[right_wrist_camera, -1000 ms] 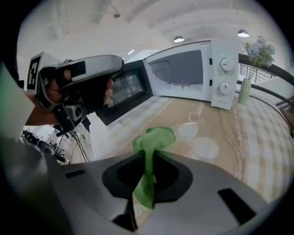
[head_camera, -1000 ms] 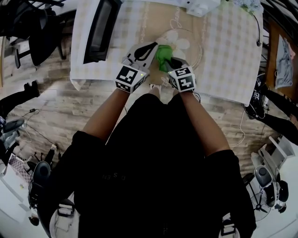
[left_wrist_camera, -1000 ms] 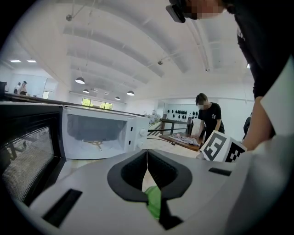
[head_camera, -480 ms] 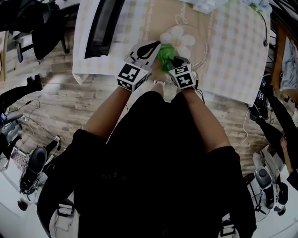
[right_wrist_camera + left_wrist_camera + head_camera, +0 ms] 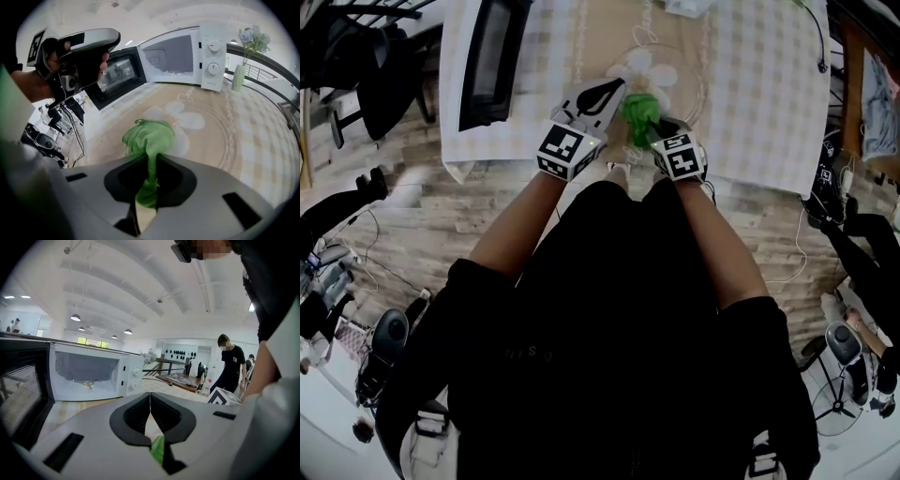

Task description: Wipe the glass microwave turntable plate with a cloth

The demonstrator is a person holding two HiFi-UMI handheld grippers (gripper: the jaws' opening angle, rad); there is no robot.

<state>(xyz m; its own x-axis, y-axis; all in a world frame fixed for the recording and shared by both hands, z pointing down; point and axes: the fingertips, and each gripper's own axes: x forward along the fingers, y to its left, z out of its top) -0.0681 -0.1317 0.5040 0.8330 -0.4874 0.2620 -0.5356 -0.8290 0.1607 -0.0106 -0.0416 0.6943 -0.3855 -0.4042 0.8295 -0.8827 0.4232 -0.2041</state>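
Right gripper view: my right gripper [image 5: 149, 161] has its jaws clamped on a bright green cloth [image 5: 149, 136]. The cloth bunches out ahead of the jaws and rests on the glass plate [image 5: 228, 140]. The plate lies flat on a checked tablecloth [image 5: 272, 150]. I can make it out only as a faint round rim circling a pale flower pattern, with the cloth on its near left part. Beyond the plate stands a white microwave [image 5: 187, 54], its dark door swung open to the left.

Left gripper view: my left gripper [image 5: 150, 404] has its jaws pressed together, with nothing that I can see between them. A sliver of green shows low behind them. This gripper is raised off the table and faces the open microwave.

Head view: the two grippers sit close together near the table's front edge, left one just beside the cloth.
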